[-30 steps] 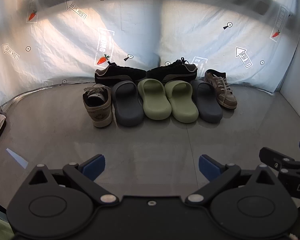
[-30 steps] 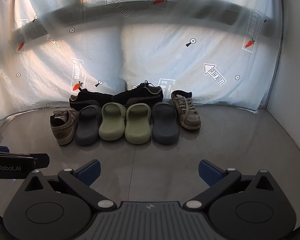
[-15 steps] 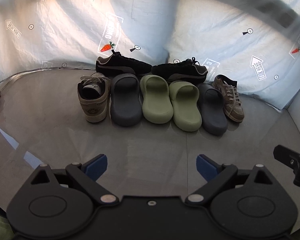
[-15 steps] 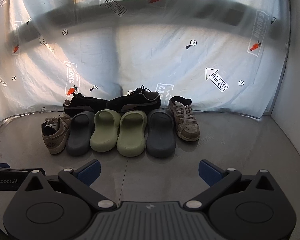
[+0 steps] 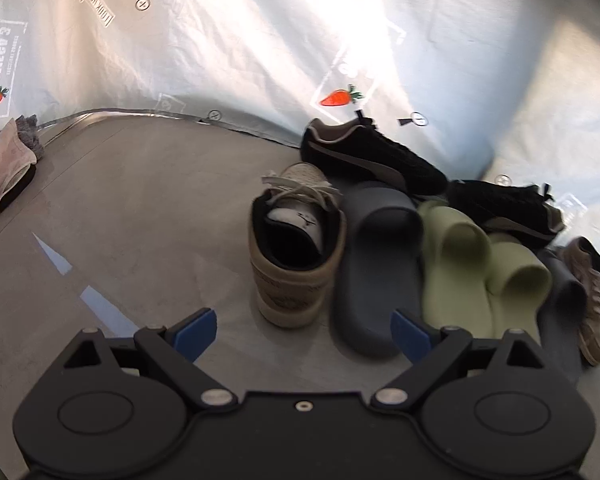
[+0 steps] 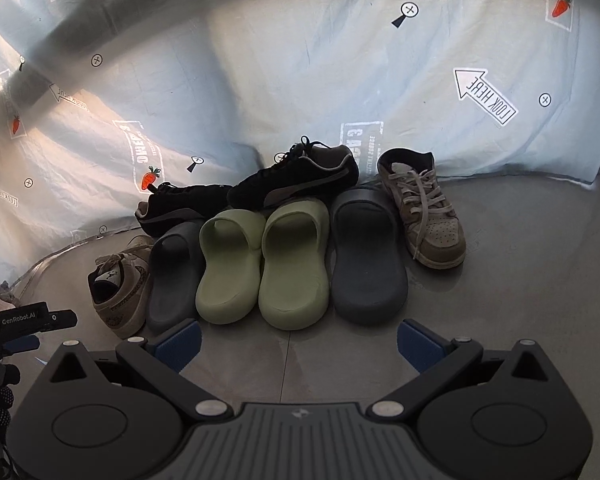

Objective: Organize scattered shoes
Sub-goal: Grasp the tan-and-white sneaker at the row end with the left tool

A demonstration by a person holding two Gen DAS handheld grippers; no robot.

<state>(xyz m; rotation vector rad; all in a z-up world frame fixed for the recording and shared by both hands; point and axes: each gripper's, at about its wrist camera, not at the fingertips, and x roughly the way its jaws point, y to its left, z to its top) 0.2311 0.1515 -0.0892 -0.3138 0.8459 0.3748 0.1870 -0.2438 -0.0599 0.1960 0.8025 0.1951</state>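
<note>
While a white printed sheet (image 6: 300,80) is hanging behind, the grey floor (image 6: 520,280) is carrying one cluster of shoes. Black sneakers (image 6: 296,184) are lying at twelve o'clock, tan sneakers (image 6: 432,216) at nine and three, grey slides (image 6: 368,264) flanking green slides (image 6: 292,268) centrally. Left gripper (image 5: 304,330) is hovering wide apart, its fingers having just been narrowing, holding nothing. Right gripper (image 6: 300,340) is standing wide, empty.
</note>
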